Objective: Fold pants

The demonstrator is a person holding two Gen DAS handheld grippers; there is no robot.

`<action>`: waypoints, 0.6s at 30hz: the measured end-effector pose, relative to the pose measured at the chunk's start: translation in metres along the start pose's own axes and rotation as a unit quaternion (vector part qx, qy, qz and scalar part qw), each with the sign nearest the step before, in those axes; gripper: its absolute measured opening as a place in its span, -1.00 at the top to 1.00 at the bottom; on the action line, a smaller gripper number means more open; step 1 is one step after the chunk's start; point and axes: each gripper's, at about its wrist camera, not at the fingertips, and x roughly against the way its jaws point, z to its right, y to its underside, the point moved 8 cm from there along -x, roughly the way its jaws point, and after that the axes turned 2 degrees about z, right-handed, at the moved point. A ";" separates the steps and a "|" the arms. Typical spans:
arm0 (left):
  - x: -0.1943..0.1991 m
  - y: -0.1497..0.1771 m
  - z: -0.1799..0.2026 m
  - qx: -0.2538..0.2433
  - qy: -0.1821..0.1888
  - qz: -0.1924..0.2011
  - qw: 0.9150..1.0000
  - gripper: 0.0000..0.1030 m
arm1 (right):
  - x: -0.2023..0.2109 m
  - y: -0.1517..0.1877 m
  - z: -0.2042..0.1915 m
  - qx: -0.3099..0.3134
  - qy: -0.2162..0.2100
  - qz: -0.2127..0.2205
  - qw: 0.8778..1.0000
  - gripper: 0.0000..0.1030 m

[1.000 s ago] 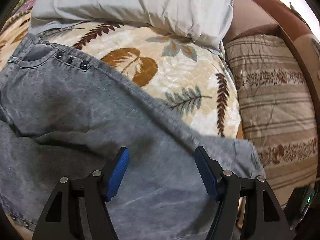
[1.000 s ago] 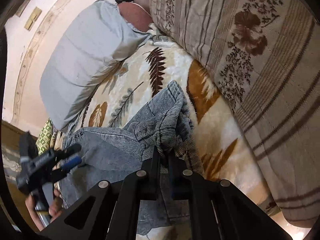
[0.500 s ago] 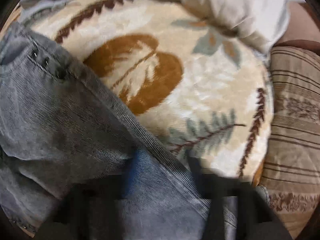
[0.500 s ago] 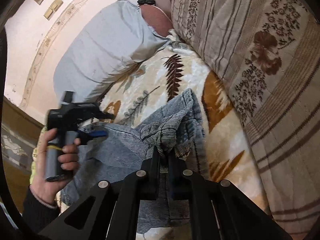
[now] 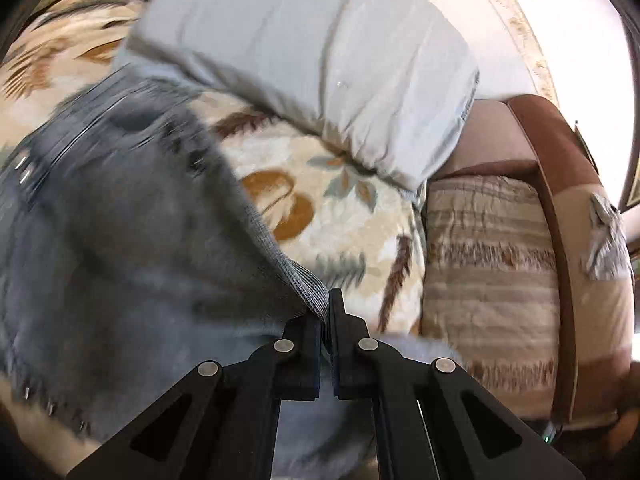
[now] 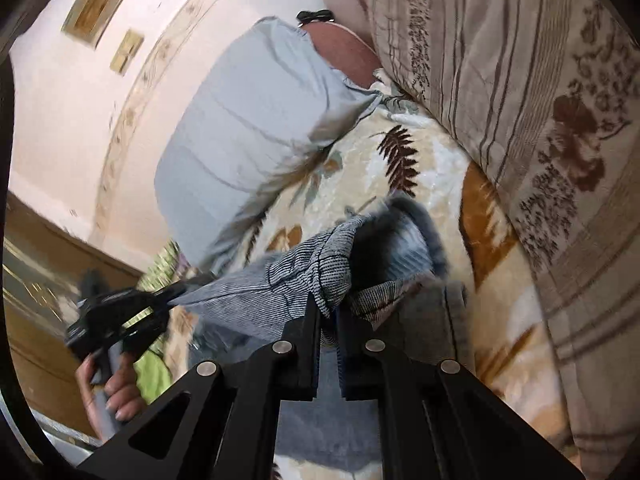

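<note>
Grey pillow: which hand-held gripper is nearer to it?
Left. In the right wrist view the left hand-held gripper pinches the pants just below the grey pillow; the right hand-held gripper grips them farther away.

Waistband end of the pants (image 5: 120, 208) smeared by motion blur in left wrist view; buttons there unreadable. Lower part of the pants cut off by frame bottom and covered by the left claw (image 5: 325, 320). In right wrist view, cloth edge pinched in the right claw (image 6: 329, 320) hidden between the closed pads. Hand (image 6: 116, 384) on the far handle blurred, cut by the lens rim. Small dark object (image 6: 316, 16) beyond the grey pillow (image 6: 256, 128) too small to tell.
</note>
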 end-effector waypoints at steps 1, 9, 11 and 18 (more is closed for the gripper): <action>0.008 0.014 -0.015 0.002 0.002 -0.002 1.000 0.95 | 0.003 0.010 -0.002 0.007 0.013 -0.007 1.000 0.88; -0.033 0.128 -0.110 0.031 -0.055 -0.071 0.995 0.95 | -0.003 0.086 0.034 -0.006 0.114 -0.066 0.991 0.11; -0.028 0.128 -0.110 0.033 -0.041 -0.059 0.997 0.95 | 0.006 0.086 0.030 -0.015 0.096 -0.055 0.994 -0.27; -0.031 0.119 -0.095 0.014 -0.029 -0.059 0.998 0.95 | 0.017 0.069 0.021 0.001 0.115 -0.037 0.993 -0.52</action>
